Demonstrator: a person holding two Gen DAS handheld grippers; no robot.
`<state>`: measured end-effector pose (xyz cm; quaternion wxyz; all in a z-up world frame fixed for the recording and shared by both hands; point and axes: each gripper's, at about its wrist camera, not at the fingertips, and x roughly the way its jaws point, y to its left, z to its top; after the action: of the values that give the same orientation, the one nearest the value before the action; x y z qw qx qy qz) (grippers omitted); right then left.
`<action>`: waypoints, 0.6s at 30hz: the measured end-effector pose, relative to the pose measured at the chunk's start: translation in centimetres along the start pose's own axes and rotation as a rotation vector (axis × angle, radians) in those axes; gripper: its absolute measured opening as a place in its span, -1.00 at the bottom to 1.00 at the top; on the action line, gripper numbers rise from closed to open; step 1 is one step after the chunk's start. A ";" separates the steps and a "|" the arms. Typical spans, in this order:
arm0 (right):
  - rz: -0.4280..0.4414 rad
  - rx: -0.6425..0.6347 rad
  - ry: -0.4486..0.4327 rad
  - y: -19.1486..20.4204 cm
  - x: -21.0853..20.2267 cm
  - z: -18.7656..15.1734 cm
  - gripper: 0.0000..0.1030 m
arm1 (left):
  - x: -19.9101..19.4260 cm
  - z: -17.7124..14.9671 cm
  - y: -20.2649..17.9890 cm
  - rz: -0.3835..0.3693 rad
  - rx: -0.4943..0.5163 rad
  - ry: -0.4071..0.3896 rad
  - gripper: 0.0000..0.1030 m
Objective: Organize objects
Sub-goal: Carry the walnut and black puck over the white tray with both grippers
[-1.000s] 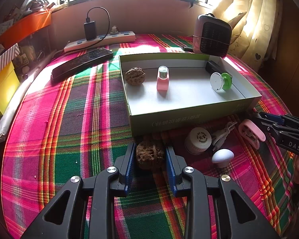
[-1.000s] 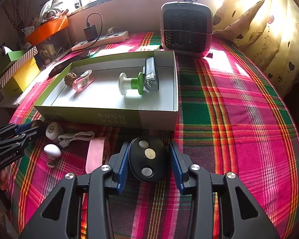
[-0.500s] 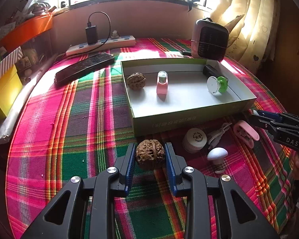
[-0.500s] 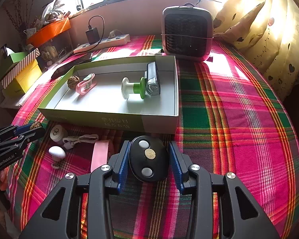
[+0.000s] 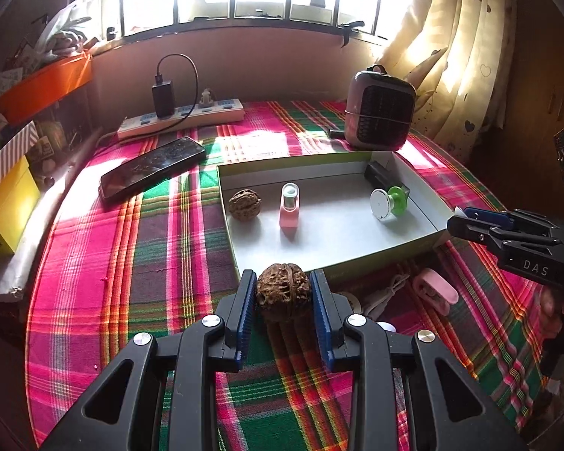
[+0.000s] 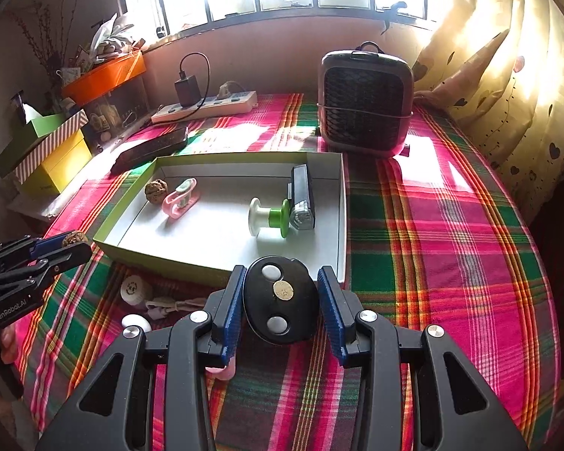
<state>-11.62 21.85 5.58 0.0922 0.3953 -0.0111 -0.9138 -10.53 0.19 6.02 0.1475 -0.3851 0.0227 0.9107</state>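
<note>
My left gripper (image 5: 283,297) is shut on a brown walnut (image 5: 283,292) and holds it above the plaid cloth, just in front of the near wall of the open box (image 5: 357,257). My right gripper (image 6: 280,298) is shut on a black oval remote (image 6: 279,300) with two white buttons, raised in front of the box (image 6: 176,259). Inside the box lie a second walnut (image 5: 245,204), a pink bottle (image 5: 289,206), a green-and-white spool (image 5: 389,203) and a dark grey block (image 6: 301,197). The left gripper (image 6: 62,242) also shows in the right wrist view.
On the cloth before the box lie a white round cap (image 6: 133,289), a white cable (image 6: 173,305), a white mushroom-shaped piece (image 6: 136,323) and a pink clip (image 5: 434,290). A small heater (image 6: 364,103), a phone (image 5: 152,167), a power strip (image 5: 180,118) and coloured boxes (image 6: 52,150) stand behind.
Both grippers have risen off the cloth with the walnut and the remote and moved toward the box.
</note>
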 end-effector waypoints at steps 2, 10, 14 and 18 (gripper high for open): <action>0.005 -0.009 -0.011 0.3 0.1 0.9 -0.24 | 0.3 0.5 0.0 -0.006 -0.003 -0.001 -0.48; 0.051 -0.020 -0.011 1.3 2.5 4.4 -0.24 | 2.4 2.6 0.2 -0.017 -0.021 0.013 -0.48; 0.072 -0.020 0.014 1.6 4.5 5.7 -0.24 | 3.5 3.3 0.3 -0.016 -0.009 0.018 -0.48; 0.090 -0.007 0.046 1.7 6.9 6.7 -0.24 | 5.0 3.7 0.6 -0.015 -0.018 0.042 -0.48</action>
<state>-20.84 18.61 5.42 0.1347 0.4150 -0.0236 -0.8995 -16.53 1.47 5.02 0.1504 -0.4057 0.0146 0.9014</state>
